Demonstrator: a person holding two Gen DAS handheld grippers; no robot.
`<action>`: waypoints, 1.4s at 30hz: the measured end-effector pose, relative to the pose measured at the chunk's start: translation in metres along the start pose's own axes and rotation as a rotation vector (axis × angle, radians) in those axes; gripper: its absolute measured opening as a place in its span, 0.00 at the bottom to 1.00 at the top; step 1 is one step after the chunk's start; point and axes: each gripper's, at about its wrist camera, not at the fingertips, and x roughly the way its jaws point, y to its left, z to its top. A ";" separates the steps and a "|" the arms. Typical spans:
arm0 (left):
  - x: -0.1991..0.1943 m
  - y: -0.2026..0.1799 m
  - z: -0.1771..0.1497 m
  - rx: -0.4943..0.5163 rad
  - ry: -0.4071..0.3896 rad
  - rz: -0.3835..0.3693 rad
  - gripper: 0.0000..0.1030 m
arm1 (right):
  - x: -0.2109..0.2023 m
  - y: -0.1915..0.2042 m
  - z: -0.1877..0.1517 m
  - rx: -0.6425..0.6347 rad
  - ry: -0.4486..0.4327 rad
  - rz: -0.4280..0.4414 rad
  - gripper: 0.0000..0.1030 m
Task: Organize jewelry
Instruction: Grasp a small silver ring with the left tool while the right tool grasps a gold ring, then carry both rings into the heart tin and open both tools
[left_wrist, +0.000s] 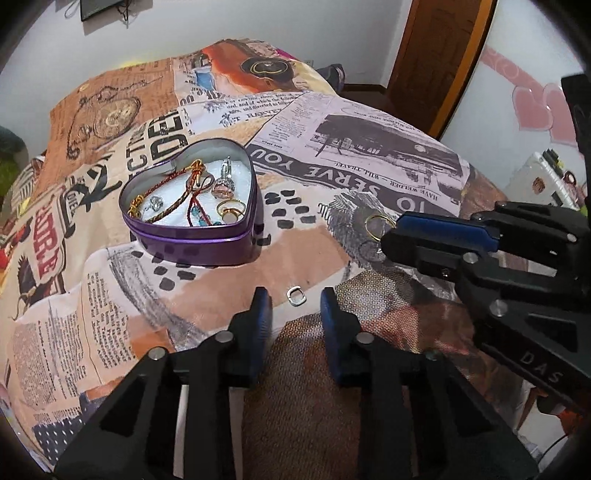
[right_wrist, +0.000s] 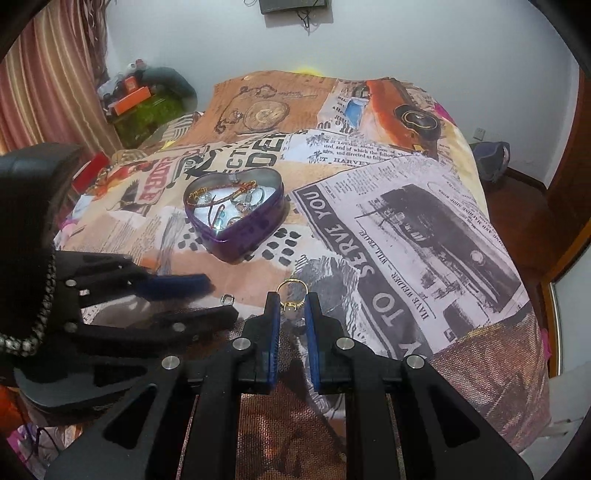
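Gold ring (right_wrist: 291, 295) is clamped in R gripper (right_wrist: 291, 308), lifted off bedspread (right_wrist: 424, 221), short of heart-shaped tin (right_wrist: 236, 221). L gripper (left_wrist: 295, 297) jaws are apart, straddling small silver ring (left_wrist: 296, 296), not pinched yet. Risk: thin band may slip or pivot out during transfer; silver ring may sink into soft fabric w/ closing pads.

Home bedroom: quilted bed (right_wrist: 424, 206), curtains (right_wrist: 48, 88).

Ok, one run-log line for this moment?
right hand-held gripper: shut on gold ring | left hand-held gripper: open around silver ring | tin: open
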 end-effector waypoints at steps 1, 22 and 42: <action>0.000 -0.001 -0.001 0.004 -0.001 0.000 0.23 | 0.000 0.000 0.000 0.003 -0.001 0.002 0.12; -0.026 0.022 -0.006 -0.084 -0.070 0.008 0.08 | -0.014 0.006 0.007 0.006 -0.033 0.008 0.12; -0.093 0.060 0.004 -0.141 -0.247 0.068 0.08 | -0.033 0.048 0.048 -0.052 -0.146 0.053 0.12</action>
